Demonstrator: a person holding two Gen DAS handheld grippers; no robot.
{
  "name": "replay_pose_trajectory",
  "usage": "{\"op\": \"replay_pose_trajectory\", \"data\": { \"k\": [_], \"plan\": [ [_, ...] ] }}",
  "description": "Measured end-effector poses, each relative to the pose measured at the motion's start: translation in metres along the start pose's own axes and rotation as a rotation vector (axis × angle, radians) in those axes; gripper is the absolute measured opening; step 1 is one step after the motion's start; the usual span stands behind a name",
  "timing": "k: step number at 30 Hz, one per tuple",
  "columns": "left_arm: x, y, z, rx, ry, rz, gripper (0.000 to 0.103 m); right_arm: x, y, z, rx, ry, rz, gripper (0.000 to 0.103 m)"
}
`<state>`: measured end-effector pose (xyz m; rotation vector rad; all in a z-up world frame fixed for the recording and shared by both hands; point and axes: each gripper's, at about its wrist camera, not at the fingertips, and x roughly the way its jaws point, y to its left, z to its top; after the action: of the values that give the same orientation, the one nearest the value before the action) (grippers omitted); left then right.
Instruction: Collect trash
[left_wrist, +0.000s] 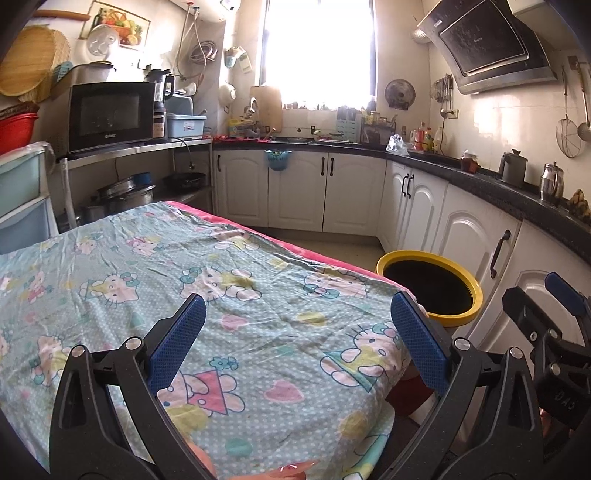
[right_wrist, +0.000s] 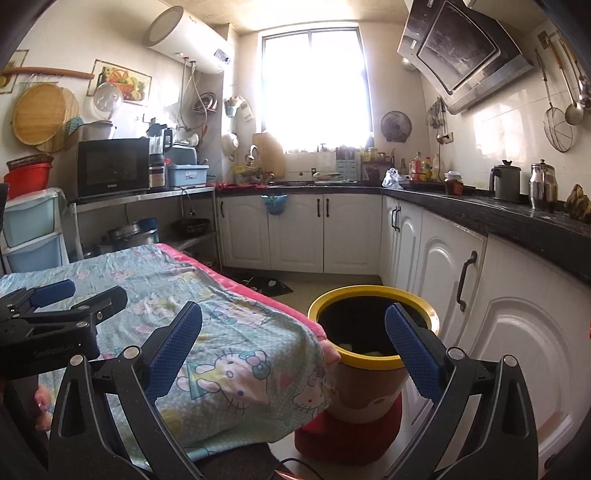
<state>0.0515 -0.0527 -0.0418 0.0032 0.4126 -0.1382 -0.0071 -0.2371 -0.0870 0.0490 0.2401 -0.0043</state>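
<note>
A yellow-rimmed trash bin (right_wrist: 373, 362) stands on the floor at the table's right end; it also shows in the left wrist view (left_wrist: 430, 317). Some pale scraps lie inside it. My right gripper (right_wrist: 293, 332) is open and empty, just in front of the bin's rim. My left gripper (left_wrist: 297, 325) is open and empty above the table covered with a Hello Kitty cloth (left_wrist: 221, 295). I see no loose trash on the cloth. The right gripper appears at the right edge of the left wrist view (left_wrist: 546, 306), and the left gripper at the left of the right wrist view (right_wrist: 74, 299).
White cabinets (right_wrist: 447, 266) under a black counter (right_wrist: 498, 214) run along the back and right, close to the bin. A microwave (left_wrist: 110, 114) sits on a steel shelf at left, with plastic drawers (left_wrist: 22, 199) beside it. A floor strip lies between table and cabinets.
</note>
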Motion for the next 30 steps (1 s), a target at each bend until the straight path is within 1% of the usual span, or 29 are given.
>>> {"op": "replay_pose_trajectory", "data": {
  "k": [5, 30],
  "plan": [
    [-0.0020, 0.0008, 0.0011, -0.001, -0.011, 0.006, 0.092, -0.0008, 0.0025, -0.0009, -0.007, -0.002, 0.008, 0.097],
    [-0.0032, 0.0017, 0.0036, -0.003, -0.008, 0.003, 0.092, 0.0003, 0.0030, -0.0019, -0.006, 0.005, 0.008, 0.097]
  ]
}}
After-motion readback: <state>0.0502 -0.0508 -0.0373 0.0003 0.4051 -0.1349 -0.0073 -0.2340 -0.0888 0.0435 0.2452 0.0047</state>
